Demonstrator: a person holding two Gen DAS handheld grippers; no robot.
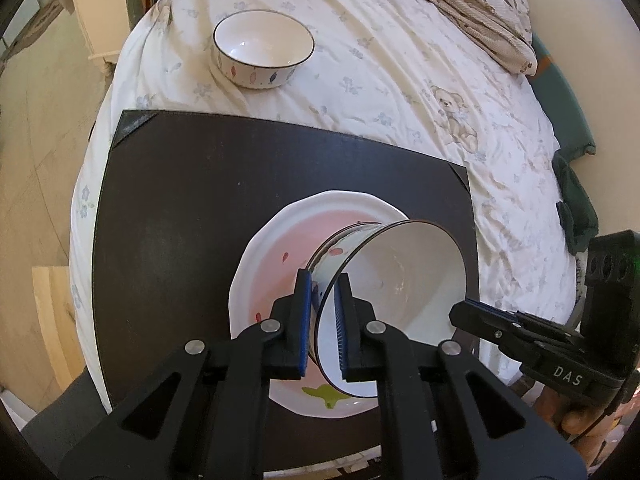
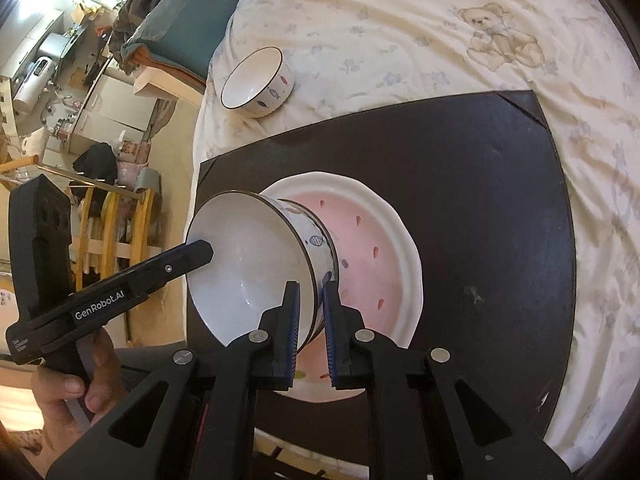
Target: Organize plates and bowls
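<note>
A white bowl (image 1: 400, 280) with a dark rim and fish pattern hangs tilted over a pink plate (image 1: 276, 248) with a white scalloped edge. My left gripper (image 1: 323, 280) is shut on the bowl's near rim, one blue pad inside and one outside. My right gripper (image 1: 460, 314) reaches in from the right to the opposite rim. In the right wrist view the right gripper (image 2: 311, 286) pinches the bowl (image 2: 248, 264) rim above the plate (image 2: 372, 248), and the left gripper (image 2: 206, 250) lies on the far rim. Under the held bowl, a second rim (image 1: 356, 227) of a like bowl shows.
The plate lies on a dark mat (image 1: 180, 200) spread over a bed with a teddy-bear print sheet (image 1: 400, 80). Another patterned bowl (image 1: 264, 52) (image 2: 256, 84) stands on the sheet beyond the mat. A crumpled blanket (image 1: 480, 12) lies at the far right. The bed's left edge drops to the floor.
</note>
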